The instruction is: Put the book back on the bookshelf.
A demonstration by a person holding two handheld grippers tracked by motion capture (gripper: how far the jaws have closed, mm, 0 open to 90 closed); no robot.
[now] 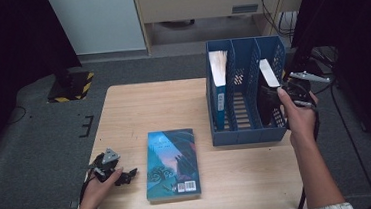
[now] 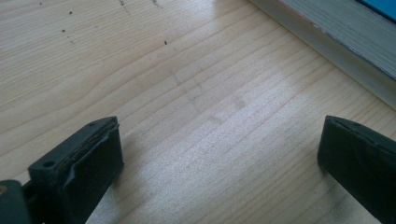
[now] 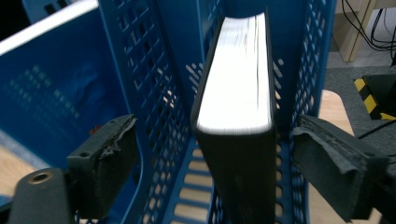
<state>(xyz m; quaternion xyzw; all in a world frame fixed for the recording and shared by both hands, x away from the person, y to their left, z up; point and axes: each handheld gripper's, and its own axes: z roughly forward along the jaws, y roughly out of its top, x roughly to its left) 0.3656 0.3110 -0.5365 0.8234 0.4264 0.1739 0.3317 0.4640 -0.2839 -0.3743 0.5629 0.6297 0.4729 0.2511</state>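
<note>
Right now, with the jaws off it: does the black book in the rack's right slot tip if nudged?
Likely somewhat. The black book leans in the blue rack, so the slot walls should catch it. Its thick page block suggests it is stiff and fairly heavy. The right gripper stands open around it, pads apart from its covers.

From above our side of the table [image 1: 123, 104] we look forward and down, taking in the whole top and the floor beyond. The left gripper view sits very close over the wood, facing the page edge of the lying book [image 2: 336, 32], which the high view also shows. The right gripper view looks closely into the blue file rack [image 3: 140, 70], shared with the high view.
</note>
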